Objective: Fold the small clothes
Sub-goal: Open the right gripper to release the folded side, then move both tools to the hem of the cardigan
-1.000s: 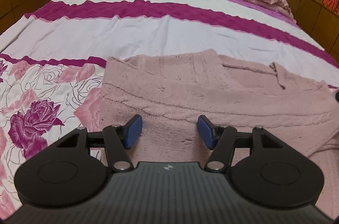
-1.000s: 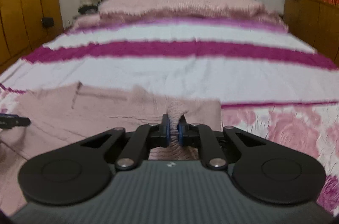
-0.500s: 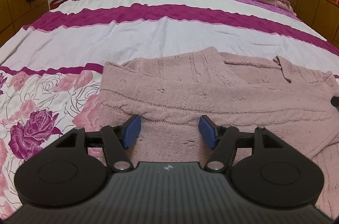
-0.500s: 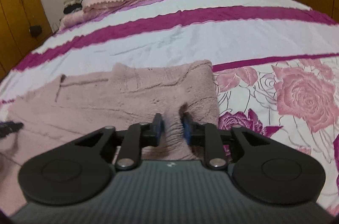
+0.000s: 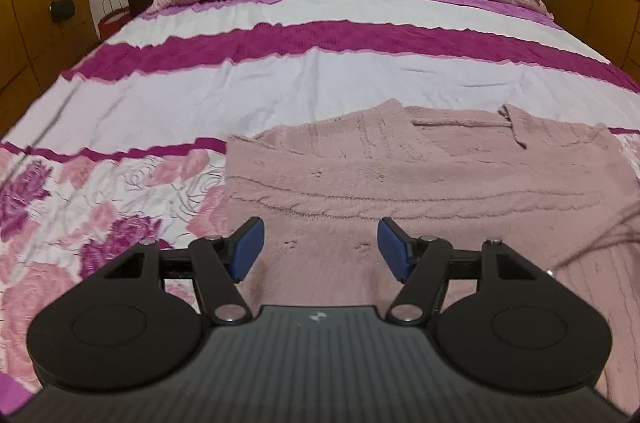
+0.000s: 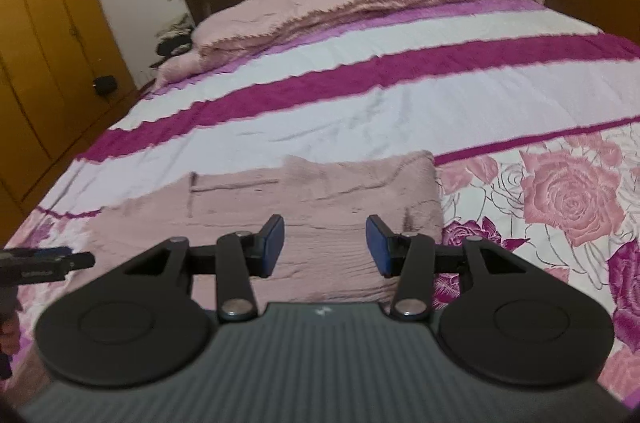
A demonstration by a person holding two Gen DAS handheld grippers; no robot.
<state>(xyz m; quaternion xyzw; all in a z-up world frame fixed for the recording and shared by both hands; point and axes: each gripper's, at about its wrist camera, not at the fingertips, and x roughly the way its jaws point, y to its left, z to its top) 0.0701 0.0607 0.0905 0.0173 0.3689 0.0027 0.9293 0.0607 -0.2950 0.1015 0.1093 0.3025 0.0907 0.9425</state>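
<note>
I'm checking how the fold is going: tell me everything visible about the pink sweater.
The pink sweater is a fuzzy, dusty-pink knit with cable-like ridges across it. It lies flat on the bedspread, folded into a rough rectangle, with a folded edge at its far side. Neither the left gripper nor the right gripper, whose jaws are opening, pinches it.

Left gripper [image 5: 320, 245]: tilted downward, jaws parted wide, blue pads [image 5: 249, 248] clear of any contact, nothing between them. Right gripper [image 6: 325, 246]: tilted downward, rolled slightly, jaws opening, blue pads [image 6: 273, 243] apart and gripping nothing. In the right wrist view, the left gripper's fingertip shows at the near left edge.
</note>
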